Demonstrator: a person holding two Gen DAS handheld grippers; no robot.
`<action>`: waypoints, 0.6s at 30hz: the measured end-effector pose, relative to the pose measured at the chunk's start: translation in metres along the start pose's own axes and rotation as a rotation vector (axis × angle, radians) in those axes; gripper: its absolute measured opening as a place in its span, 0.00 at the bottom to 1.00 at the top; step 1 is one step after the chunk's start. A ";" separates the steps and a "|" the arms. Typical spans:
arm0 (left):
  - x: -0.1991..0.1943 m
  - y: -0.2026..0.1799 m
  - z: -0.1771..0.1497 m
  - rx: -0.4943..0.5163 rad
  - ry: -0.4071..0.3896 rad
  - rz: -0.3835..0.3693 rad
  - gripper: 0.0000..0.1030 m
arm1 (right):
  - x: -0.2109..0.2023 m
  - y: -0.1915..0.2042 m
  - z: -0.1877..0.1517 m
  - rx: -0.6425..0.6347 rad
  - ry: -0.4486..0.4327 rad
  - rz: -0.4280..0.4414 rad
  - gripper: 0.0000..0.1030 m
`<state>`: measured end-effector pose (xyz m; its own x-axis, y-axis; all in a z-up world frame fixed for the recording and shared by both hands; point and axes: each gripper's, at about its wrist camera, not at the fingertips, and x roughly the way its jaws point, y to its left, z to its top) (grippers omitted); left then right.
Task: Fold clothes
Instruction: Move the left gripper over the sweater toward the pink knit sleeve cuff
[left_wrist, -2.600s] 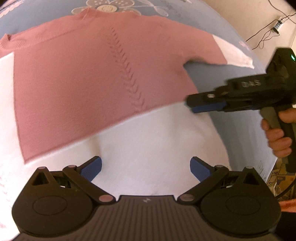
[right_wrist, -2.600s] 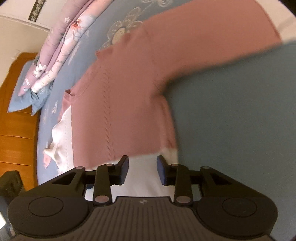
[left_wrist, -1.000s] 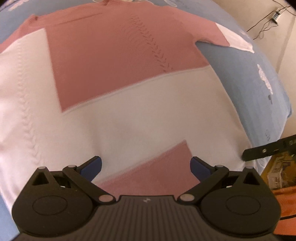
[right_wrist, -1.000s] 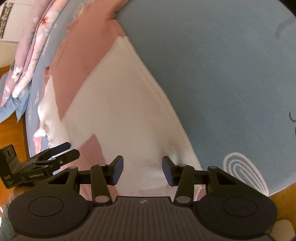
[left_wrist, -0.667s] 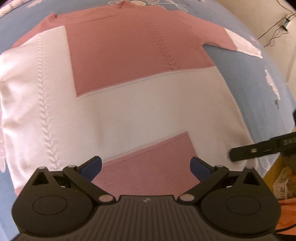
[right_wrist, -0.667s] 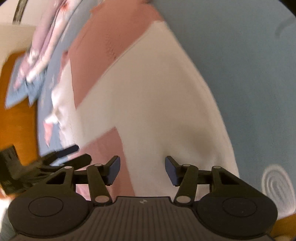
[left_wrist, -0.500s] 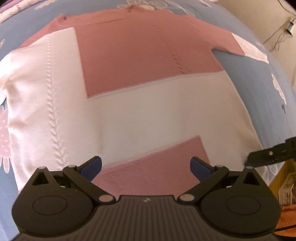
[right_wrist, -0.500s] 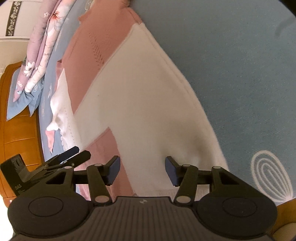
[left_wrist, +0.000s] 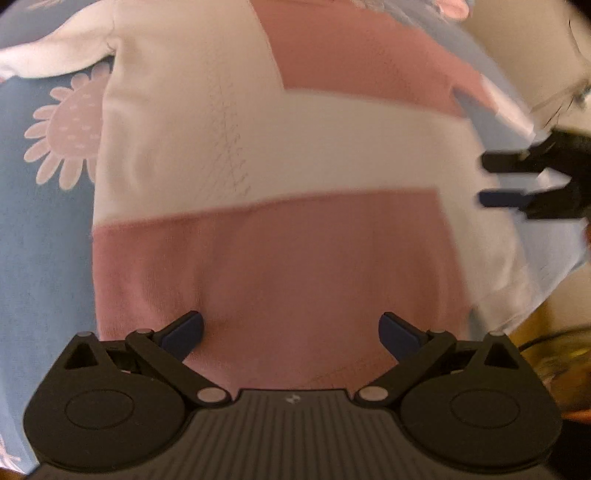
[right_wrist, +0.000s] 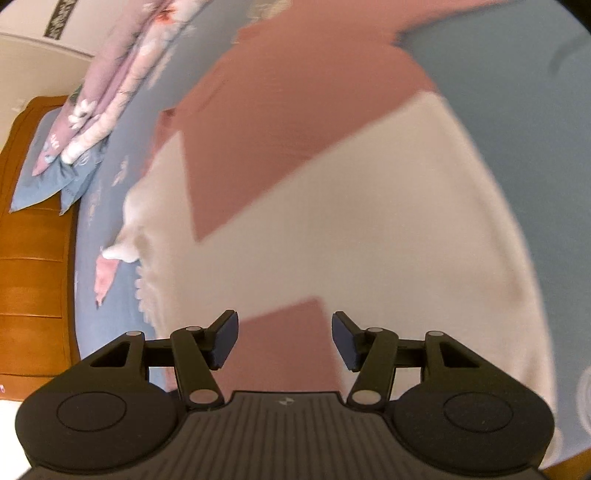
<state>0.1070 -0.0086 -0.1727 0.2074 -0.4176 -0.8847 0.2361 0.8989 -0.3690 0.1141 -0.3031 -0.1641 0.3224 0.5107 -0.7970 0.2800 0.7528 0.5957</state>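
A pink-and-white knitted sweater (left_wrist: 295, 155) lies spread flat on the blue bed sheet (left_wrist: 44, 240). My left gripper (left_wrist: 291, 326) hovers over the pink panel at its near end, jaws wide open and empty. My right gripper (left_wrist: 485, 181) shows at the right edge of the left wrist view, over the sweater's right side. In the right wrist view the right gripper (right_wrist: 284, 328) hangs above a pink patch of the sweater (right_wrist: 369, 221). Its jaws are opening, with nothing between them. Both views are motion-blurred.
A folded floral quilt (right_wrist: 122, 74) and a blue pillow (right_wrist: 40, 166) lie at the head of the bed against a wooden headboard (right_wrist: 33, 258). A pink flower print (left_wrist: 70, 125) marks the sheet left of the sweater. The bed's edge drops away at right (left_wrist: 546, 314).
Both grippers swept across the sweater; the pink near panel now fills the space under the left jaws. The right jaws stand wider apart. The left gripper has left the right wrist view.
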 end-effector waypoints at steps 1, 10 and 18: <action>-0.006 0.005 0.011 -0.008 -0.050 -0.036 0.97 | 0.004 0.008 0.000 -0.004 -0.001 0.010 0.60; 0.024 0.094 0.106 -0.266 -0.270 -0.208 0.95 | 0.042 0.055 -0.010 -0.014 0.014 0.001 0.60; -0.009 0.121 0.061 -0.202 -0.265 -0.208 0.95 | 0.060 0.067 -0.013 -0.003 0.023 -0.030 0.60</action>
<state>0.1919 0.0958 -0.1922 0.4194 -0.5896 -0.6903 0.1128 0.7883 -0.6049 0.1407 -0.2167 -0.1737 0.2930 0.4975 -0.8165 0.2864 0.7691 0.5714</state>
